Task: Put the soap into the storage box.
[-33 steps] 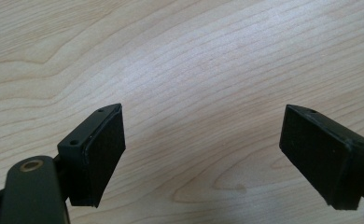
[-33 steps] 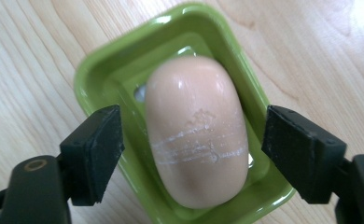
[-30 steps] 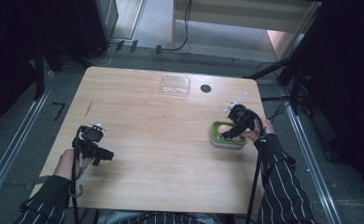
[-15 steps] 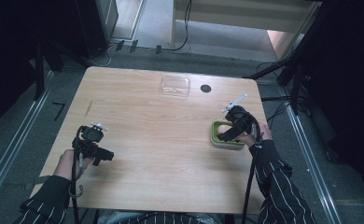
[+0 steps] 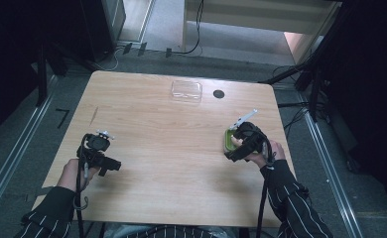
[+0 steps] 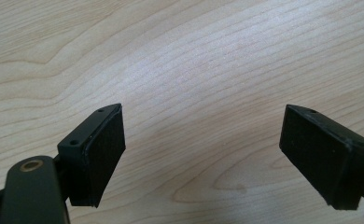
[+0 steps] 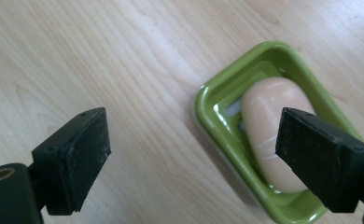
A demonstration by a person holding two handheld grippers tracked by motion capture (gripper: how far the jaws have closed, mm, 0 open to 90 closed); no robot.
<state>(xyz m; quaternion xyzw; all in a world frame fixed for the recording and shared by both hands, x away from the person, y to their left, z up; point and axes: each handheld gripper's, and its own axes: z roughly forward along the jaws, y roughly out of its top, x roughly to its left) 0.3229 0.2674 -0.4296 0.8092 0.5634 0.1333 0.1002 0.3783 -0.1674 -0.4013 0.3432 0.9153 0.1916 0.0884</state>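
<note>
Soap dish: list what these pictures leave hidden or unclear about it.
- High view: most of the soap dish is hidden under the right gripper; only a green edge shows.
- Right gripper view: the dish's near corner is cut off by the bottom edge, and one black jaw covers part of the soap.
- The clear lid is too small to tell its detail.

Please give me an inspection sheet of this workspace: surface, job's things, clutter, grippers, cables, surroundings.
Surface: wooden table, dry, unmarked.
Job's things: peach soap lying in green dish near the right edge.
Clutter: clear lid and a black disc at the far edge.
Grippers: left gripper open over bare wood; right gripper open above the dish, holding nothing.
Cables: one trails from each gripper; more lie on the floor beyond the table.
Surroundings: grey floor, dark sides.
</note>
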